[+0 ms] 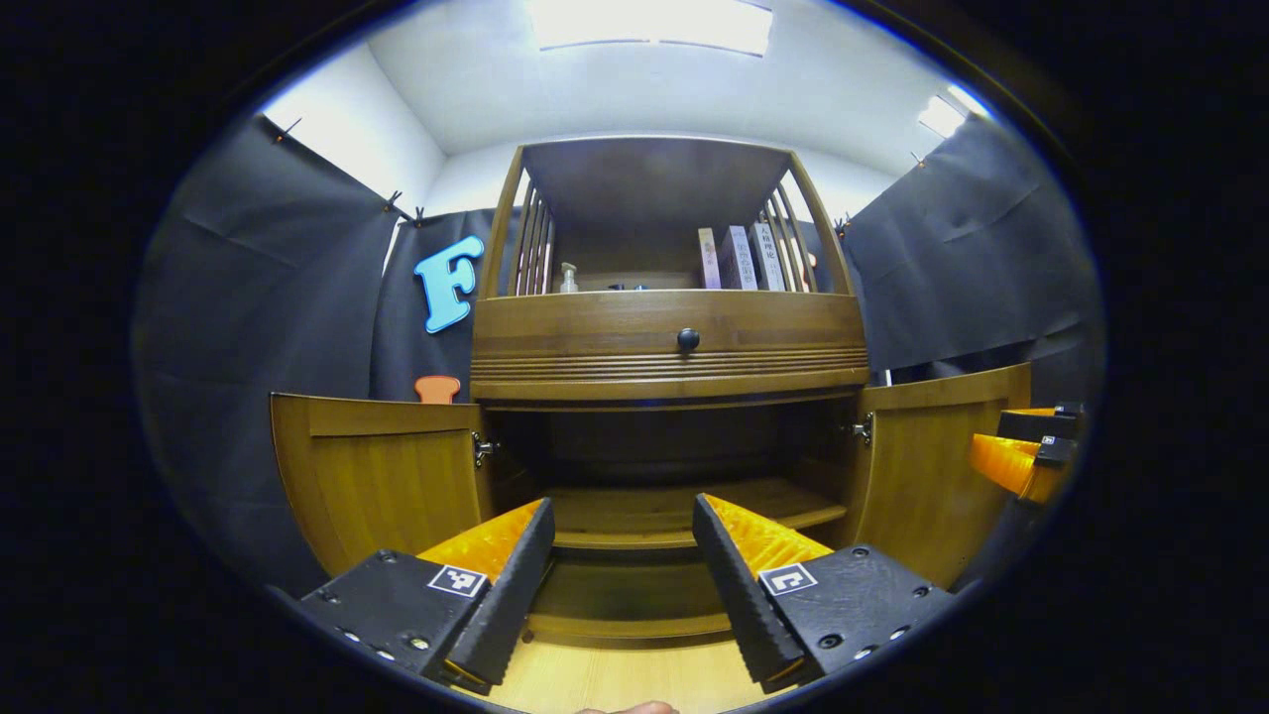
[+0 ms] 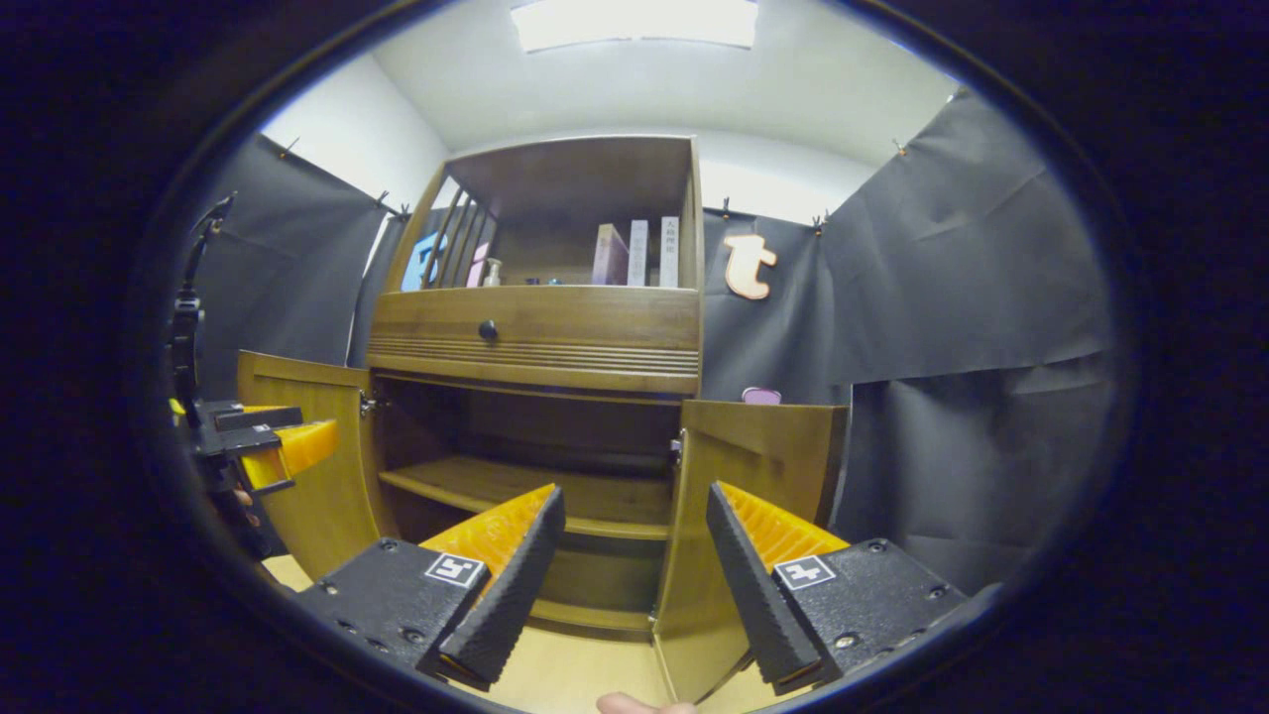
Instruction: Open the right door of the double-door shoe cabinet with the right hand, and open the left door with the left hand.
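The wooden shoe cabinet (image 1: 669, 342) faces me with both lower doors swung outward. In the left gripper view the left door (image 1: 387, 476) stands wide to the left and the right door (image 1: 932, 476) to the right. My left gripper (image 1: 620, 585) is open in front of the dark compartment, holding nothing. My right gripper (image 1: 991, 436) shows at the far right, beside the right door. In the right gripper view my right gripper (image 2: 630, 585) is open and empty, close to the right door (image 2: 763, 476). The left gripper (image 2: 307, 428) hangs in front of the left door (image 2: 307, 486).
Inside the cabinet a low shelf (image 1: 674, 516) crosses the compartment. Above sits a drawer with a black knob (image 1: 688, 339), then an open shelf with books (image 1: 739, 258) and a pump bottle (image 1: 568, 278). Black cloth walls flank both sides. Light wood floor (image 1: 615, 679) lies below.
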The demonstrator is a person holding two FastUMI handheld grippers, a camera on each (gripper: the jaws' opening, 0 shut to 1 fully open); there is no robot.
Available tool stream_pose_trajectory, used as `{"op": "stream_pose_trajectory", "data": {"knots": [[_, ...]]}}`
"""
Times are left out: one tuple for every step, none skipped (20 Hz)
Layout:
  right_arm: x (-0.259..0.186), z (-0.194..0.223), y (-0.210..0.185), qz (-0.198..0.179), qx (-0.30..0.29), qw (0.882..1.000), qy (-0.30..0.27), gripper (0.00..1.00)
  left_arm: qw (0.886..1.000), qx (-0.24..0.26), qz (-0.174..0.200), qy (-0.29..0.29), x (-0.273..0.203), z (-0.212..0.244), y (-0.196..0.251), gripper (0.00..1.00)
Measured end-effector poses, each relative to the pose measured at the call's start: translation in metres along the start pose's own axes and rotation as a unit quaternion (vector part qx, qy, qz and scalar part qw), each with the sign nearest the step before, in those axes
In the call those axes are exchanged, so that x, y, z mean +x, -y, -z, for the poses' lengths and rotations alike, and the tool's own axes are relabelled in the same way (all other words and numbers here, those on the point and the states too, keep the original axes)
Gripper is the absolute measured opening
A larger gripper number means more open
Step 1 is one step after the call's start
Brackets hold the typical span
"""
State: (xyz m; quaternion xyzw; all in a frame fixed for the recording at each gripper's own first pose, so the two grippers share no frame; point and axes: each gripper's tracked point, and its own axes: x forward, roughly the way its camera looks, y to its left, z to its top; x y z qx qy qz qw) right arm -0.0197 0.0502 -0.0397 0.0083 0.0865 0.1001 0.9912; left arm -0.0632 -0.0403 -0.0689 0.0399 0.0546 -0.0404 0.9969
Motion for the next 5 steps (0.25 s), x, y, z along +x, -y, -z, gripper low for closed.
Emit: {"op": "stream_pose_trajectory", "data": {"knots": [[0.0,-0.002,0.001,0.0,0.001,1.0,0.001,0.92,1.0,-0.002,0.001,0.003,0.003,-0.005,0.001,0.96],[0.0,-0.003,0.0,-0.002,0.002,1.0,0.002,0.96,1.0,-0.005,0.001,0.005,0.004,-0.008,0.002,0.98],[0.0,-0.005,0.0,-0.004,0.003,1.0,0.004,0.92,1.0,-0.007,0.002,0.009,0.004,-0.01,0.002,1.0],[0.0,-0.006,0.0,-0.005,0.003,1.0,0.007,0.96,1.0,-0.009,0.002,0.013,0.006,-0.014,0.003,1.0],[0.0,-0.008,0.001,-0.002,0.003,1.0,0.01,0.92,1.0,-0.01,0.001,0.018,0.005,-0.016,0.003,0.94]]}}
